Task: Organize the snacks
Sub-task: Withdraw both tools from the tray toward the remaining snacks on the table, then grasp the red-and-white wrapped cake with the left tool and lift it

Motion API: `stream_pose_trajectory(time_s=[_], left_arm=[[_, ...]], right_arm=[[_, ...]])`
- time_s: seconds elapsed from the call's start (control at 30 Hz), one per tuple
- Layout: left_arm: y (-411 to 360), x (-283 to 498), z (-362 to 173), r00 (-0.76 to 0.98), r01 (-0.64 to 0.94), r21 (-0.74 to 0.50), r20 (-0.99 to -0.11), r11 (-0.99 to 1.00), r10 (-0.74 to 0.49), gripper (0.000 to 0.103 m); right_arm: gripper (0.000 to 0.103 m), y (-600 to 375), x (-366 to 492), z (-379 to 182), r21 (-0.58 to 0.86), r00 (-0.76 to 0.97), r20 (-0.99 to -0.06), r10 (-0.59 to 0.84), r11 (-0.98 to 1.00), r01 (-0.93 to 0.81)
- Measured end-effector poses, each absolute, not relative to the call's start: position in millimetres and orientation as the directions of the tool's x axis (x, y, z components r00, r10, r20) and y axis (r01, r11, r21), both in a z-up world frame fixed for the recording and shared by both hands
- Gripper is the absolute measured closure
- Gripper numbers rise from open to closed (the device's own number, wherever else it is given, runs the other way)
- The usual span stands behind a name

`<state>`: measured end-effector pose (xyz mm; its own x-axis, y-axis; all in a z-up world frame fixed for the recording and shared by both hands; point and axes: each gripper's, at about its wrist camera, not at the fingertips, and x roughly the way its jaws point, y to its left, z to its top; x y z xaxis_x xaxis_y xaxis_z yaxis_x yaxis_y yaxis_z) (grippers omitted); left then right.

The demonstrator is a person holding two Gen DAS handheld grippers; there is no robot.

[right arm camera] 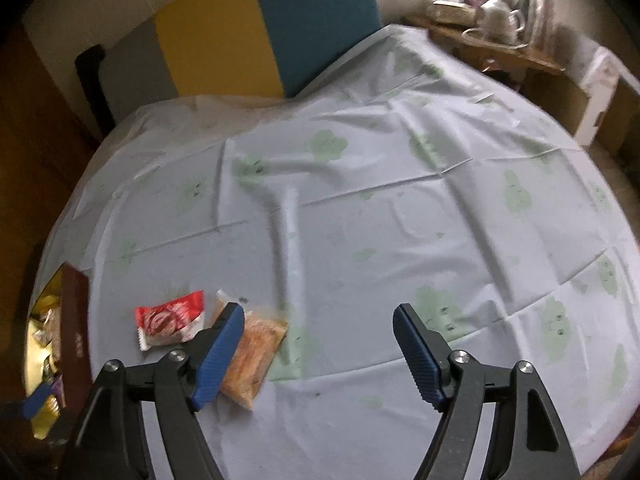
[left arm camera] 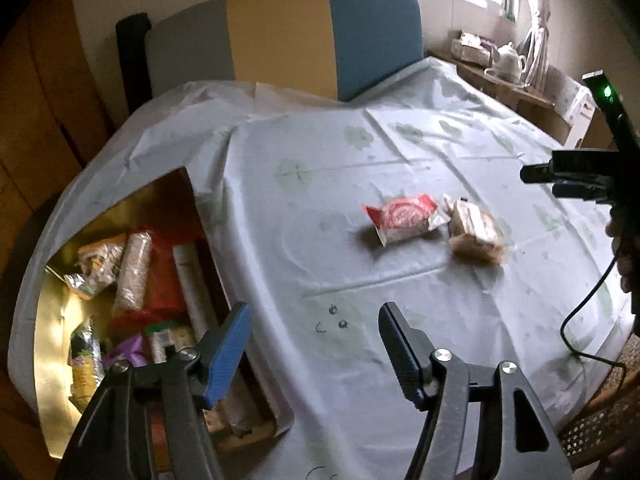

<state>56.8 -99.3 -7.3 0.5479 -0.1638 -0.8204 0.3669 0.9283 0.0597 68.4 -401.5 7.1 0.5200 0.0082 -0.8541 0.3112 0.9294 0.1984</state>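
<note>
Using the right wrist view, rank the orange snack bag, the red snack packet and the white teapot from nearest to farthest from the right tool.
1. Orange snack bag, beside the left finger.
2. Red snack packet, further left.
3. White teapot, far shelf, upper right.

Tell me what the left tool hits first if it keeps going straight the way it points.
Most likely the bare tablecloth: nothing lies between the open left tool and it. The red snack packet sits farther on, slightly right, and the snack box is off to the left. Depth is uncertain.
</note>
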Motion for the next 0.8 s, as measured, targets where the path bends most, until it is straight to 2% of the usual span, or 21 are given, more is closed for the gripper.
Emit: stream_pose_trajectory(time_s=[0.13,0.3,0.43,0.73,0.8], left_arm=[[-128,70,-18,0.526,0.475,0.140,-0.837,0.869,-0.153,0.036],[-169,94,-20,0.508,0.638,0.197,-0.835,0.744,-0.214,0.036],[-197,117,-27,0.442,0.734,0.200,-0.866,0.649,-0.232,0.035],[-245,142,-63,0.405,0.843,0.285,-0.895,0.456,-0.189,0.032],[-249,149,-69,0.374,0.853,0.251,-0.906,0.457,-0.199,0.032]], right_arm=[[0.025,-392,70,3,0.193,0.504,-0.863,0.027,0.941,0.278],[0.025,-396,68,4,0.202,0.507,-0.861,0.025,0.933,0.298],[0.025,-401,69,5,0.213,0.512,-0.858,0.024,0.926,0.313],[0.024,-409,71,4,0.253,0.516,-0.855,0.055,0.913,0.322],[0.024,-410,71,4,0.259,0.513,-0.856,0.061,0.910,0.324]])
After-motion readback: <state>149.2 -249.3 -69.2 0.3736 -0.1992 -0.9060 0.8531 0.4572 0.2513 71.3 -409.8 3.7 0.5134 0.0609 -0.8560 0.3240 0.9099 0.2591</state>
